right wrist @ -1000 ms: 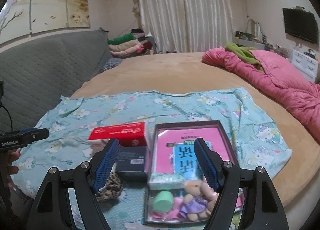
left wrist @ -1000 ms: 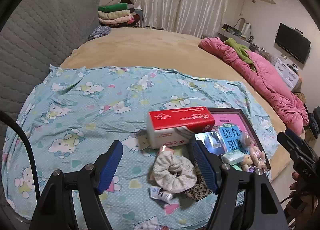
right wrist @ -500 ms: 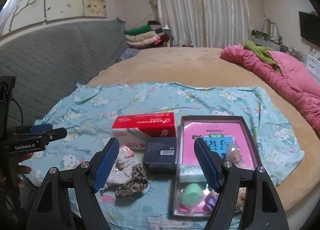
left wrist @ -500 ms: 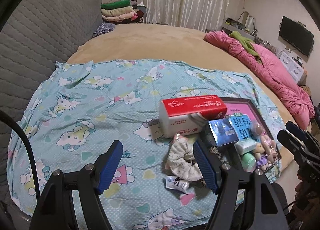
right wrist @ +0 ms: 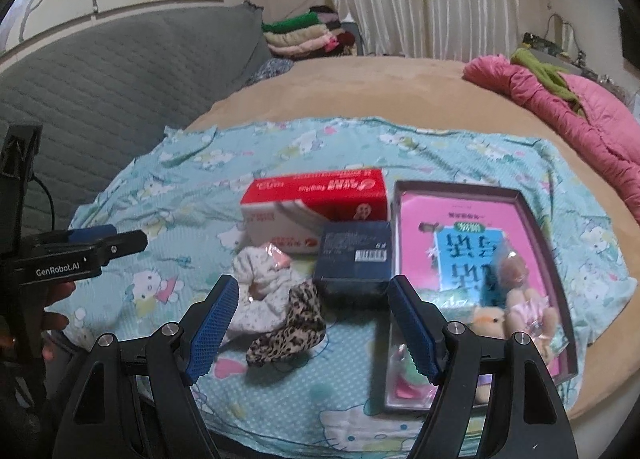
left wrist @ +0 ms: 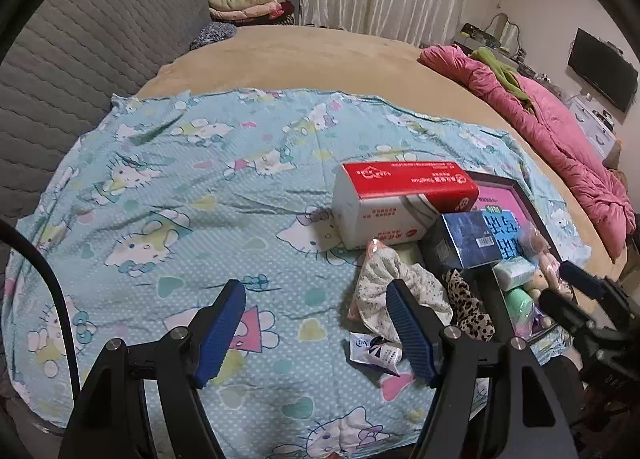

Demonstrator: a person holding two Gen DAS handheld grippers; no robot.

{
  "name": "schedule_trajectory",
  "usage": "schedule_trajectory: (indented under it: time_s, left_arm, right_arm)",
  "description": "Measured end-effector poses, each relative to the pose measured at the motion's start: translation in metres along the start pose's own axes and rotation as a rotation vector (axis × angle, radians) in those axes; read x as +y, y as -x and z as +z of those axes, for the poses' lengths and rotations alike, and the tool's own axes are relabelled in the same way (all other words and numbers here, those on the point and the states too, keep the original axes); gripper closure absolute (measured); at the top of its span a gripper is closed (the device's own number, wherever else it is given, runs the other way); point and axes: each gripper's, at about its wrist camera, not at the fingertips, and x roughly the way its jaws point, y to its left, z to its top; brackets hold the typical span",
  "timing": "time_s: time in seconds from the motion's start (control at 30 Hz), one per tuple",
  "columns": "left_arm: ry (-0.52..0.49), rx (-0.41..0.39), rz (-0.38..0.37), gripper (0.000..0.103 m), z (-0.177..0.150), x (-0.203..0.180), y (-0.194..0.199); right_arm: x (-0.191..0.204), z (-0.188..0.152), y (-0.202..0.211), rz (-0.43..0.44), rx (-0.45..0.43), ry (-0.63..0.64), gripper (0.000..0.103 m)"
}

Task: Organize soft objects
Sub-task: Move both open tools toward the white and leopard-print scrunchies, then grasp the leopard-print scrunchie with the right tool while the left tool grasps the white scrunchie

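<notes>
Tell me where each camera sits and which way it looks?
Left wrist view: sits on the left gripper, tilted down at the cartoon-cat blue sheet and the red-and-white tissue pack; its own open blue-padded fingers show, plus the right gripper at the right edge.
Right wrist view: sits on the right gripper, facing the leopard-print fabric scrunchie and the dark-framed tray; its open fingers show, plus the left gripper and a hand.
Both share the tissue pack, the scrunchie and the tray.

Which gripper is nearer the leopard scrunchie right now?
Right. The right gripper hangs just over the leopard scrunchie, which shows between its open jaws. The left gripper sits off to the scrunchie's left, over the sheet.
</notes>
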Motion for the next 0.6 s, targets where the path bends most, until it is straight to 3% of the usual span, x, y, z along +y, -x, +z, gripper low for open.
schedule_trajectory:
  time_s: [0.6]
  left_arm:
    - [-0.041,0.086,-0.065,0.031,-0.018,-0.020,-0.056]
  right_arm:
    - [0.007,-0.033,-0.068,-0.007,0.143,0.035,0.025]
